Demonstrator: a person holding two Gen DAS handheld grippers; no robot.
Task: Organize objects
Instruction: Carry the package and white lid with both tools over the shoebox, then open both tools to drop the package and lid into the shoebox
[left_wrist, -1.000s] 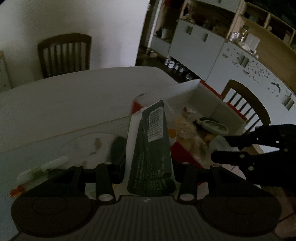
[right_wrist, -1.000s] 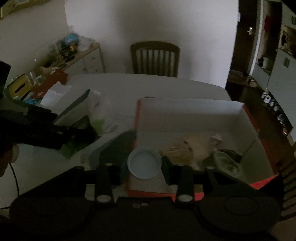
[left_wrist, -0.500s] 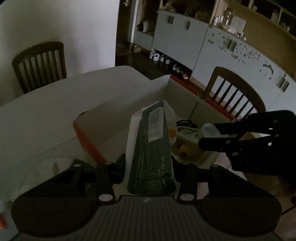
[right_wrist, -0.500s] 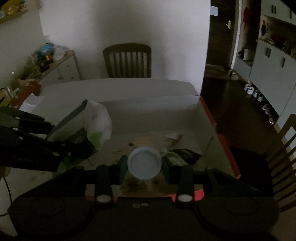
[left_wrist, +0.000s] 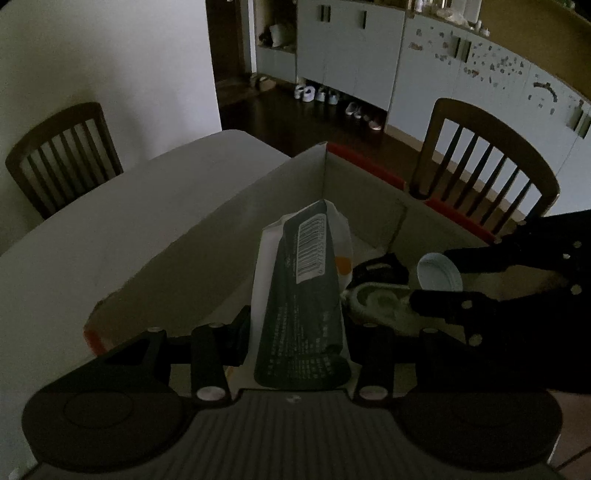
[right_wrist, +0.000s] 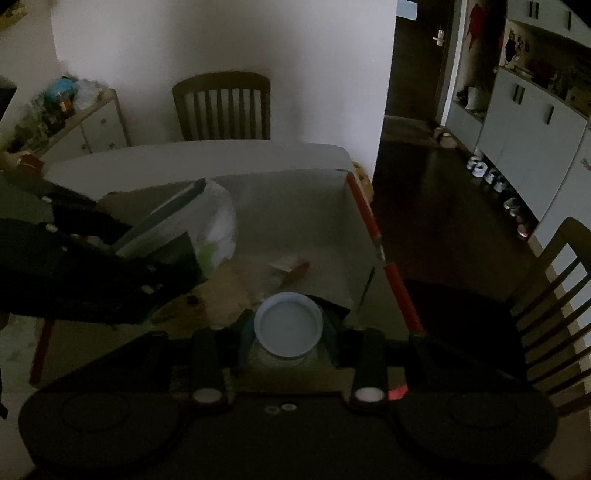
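Observation:
My left gripper (left_wrist: 299, 332) is shut on a dark green and white packet (left_wrist: 306, 280) with a barcode label, held over the open cardboard box (left_wrist: 229, 236) with the red rim. My right gripper (right_wrist: 288, 332) is shut on a jar with a pale blue lid (right_wrist: 288, 323), low inside the same box (right_wrist: 295, 195). In the left wrist view the right gripper (left_wrist: 432, 277) and its blue lid (left_wrist: 439, 275) sit just right of the packet. The right wrist view shows the left gripper (right_wrist: 162, 247) at the left with the packet (right_wrist: 166, 218) tilted into the box.
Small wrappers (right_wrist: 288, 267) and a crumpled bag (left_wrist: 376, 299) lie on the box floor. Wooden chairs (left_wrist: 62, 147) (left_wrist: 487, 166) (right_wrist: 221, 107) stand around the white table (left_wrist: 147, 192). A cluttered sideboard (right_wrist: 74, 122) is at the left; cabinets (left_wrist: 351, 55) and dark floor lie to the right.
Both grippers moved rightward from the table side to over the box, carrying the packet and the jar. The packet now hangs above the box interior, and the jar sits lower inside it.

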